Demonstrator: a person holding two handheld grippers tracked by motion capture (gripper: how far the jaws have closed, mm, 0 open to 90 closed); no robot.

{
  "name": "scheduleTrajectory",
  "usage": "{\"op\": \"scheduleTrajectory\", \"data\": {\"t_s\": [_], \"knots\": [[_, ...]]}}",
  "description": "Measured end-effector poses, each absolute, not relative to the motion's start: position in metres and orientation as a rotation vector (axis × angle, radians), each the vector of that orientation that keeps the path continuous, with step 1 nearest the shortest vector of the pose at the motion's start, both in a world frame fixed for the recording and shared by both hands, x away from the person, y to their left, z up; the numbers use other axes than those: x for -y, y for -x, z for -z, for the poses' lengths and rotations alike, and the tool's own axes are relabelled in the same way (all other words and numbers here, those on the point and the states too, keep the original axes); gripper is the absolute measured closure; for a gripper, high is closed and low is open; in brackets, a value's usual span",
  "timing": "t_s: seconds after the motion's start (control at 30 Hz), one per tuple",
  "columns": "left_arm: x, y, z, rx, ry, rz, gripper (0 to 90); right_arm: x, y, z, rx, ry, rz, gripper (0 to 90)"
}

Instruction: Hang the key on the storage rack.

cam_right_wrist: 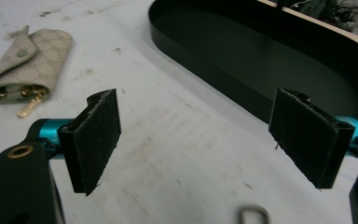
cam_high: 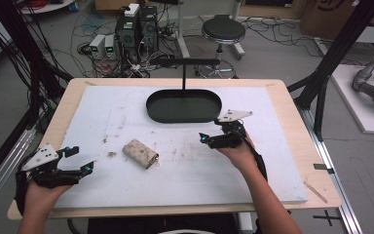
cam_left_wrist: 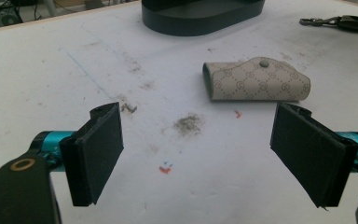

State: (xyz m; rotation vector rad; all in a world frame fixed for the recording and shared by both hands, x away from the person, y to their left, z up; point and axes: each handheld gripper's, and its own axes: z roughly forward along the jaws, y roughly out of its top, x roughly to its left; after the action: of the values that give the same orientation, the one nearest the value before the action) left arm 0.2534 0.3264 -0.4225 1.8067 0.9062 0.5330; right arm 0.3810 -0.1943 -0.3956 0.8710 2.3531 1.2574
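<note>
My left hand-held gripper (cam_high: 78, 161) and right hand-held gripper (cam_high: 213, 132) are black, with teal fittings, grey three-cornered plates, and black cables.

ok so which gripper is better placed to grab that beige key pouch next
Left, probably. In the left gripper view the key pouch lies just ahead between the open jaws. The right gripper is also open, but points toward the black tray, pouch off to its side.

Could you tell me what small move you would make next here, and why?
Probably ease the left gripper forward toward the beige key pouch. Its jaws stand wide open with nothing between them, and the pouch lies flat on the white mat just ahead of them, apart from the black tray. The right gripper, also open, sits nearer the tray.
</note>
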Motion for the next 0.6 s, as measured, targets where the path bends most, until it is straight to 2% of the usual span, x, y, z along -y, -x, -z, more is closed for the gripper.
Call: {"op": "scheduleTrajectory", "data": {"t_s": [0.6], "knots": [[-0.337,-0.237,0.423,-0.936,-1.796,-0.562,17.0,0.067,-0.377,0.413,-2.591,-0.716,-1.272,17.0]]}}
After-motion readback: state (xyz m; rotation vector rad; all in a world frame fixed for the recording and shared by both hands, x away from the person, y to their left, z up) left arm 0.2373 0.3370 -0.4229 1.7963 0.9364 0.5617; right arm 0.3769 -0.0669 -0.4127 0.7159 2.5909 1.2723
